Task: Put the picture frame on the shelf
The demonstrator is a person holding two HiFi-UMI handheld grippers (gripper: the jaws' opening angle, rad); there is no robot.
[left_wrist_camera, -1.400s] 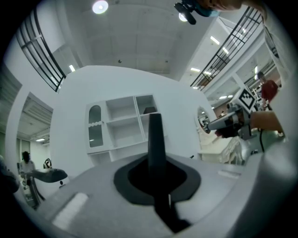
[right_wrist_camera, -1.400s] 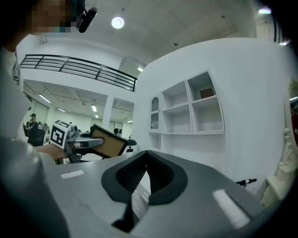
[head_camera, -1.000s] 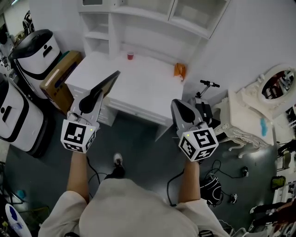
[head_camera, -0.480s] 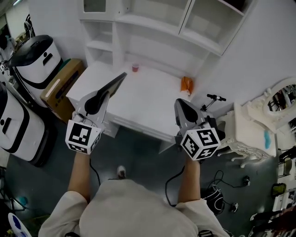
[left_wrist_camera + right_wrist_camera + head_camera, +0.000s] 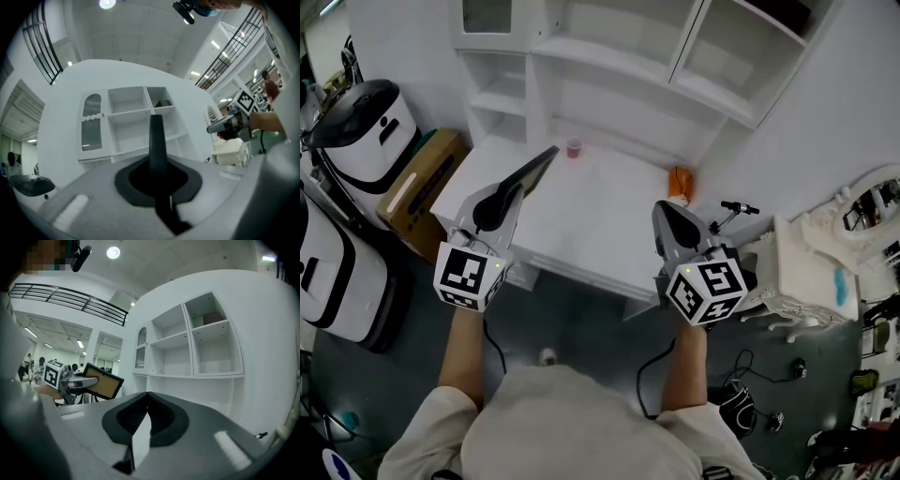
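L gripper (image 5: 500, 195) clamped on thin, flat, dark-rimmed picture frame (image 5: 536, 167), rectangular w/ tan face. R gripper (image 5: 672, 223) pinched closed, empty. Boxy white shelf (image 5: 609, 58) ahead.

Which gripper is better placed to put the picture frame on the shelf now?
Left. The left gripper is shut on the picture frame, pointing toward the white shelf unit. The right gripper is shut and holds nothing.

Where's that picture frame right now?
In the head view the picture frame is at the left, clamped edge-on in the left gripper over the white desk, its far end pointing toward the small red cup below the shelves.
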